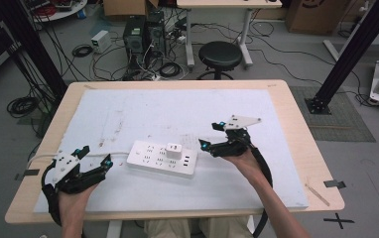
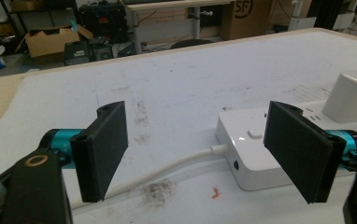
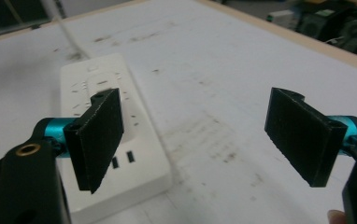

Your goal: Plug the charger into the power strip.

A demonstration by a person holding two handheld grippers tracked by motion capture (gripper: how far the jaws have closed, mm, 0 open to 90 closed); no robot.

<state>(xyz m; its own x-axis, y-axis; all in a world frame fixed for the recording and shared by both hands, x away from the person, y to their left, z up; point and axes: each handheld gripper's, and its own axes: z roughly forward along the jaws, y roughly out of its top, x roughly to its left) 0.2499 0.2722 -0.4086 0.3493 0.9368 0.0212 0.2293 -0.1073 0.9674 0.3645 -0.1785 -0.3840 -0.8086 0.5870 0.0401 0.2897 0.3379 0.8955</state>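
A white power strip (image 1: 162, 158) lies on the mat near the table's front, with a white charger (image 1: 173, 149) plugged into its middle. Its white cable (image 1: 118, 154) runs off to the left. My left gripper (image 1: 94, 155) rests open just left of the strip's end; in the left gripper view the strip's switch end (image 2: 246, 154) and cable (image 2: 167, 170) lie between and beyond the jaws of the left gripper (image 2: 200, 140), untouched, with the charger (image 2: 354, 95) farther along. My right gripper (image 1: 211, 135) hovers open just right of the strip. In the right gripper view nothing sits between the jaws of the right gripper (image 3: 197, 135), and the strip (image 3: 139, 140) lies at lower left.
A white mat (image 1: 177, 109) covers most of the wooden table (image 1: 306, 148). Beyond the far edge stand a black stool (image 1: 220, 55), computer towers (image 1: 143, 34) and tangled floor cables. A black frame post (image 1: 346, 54) rises at the right.
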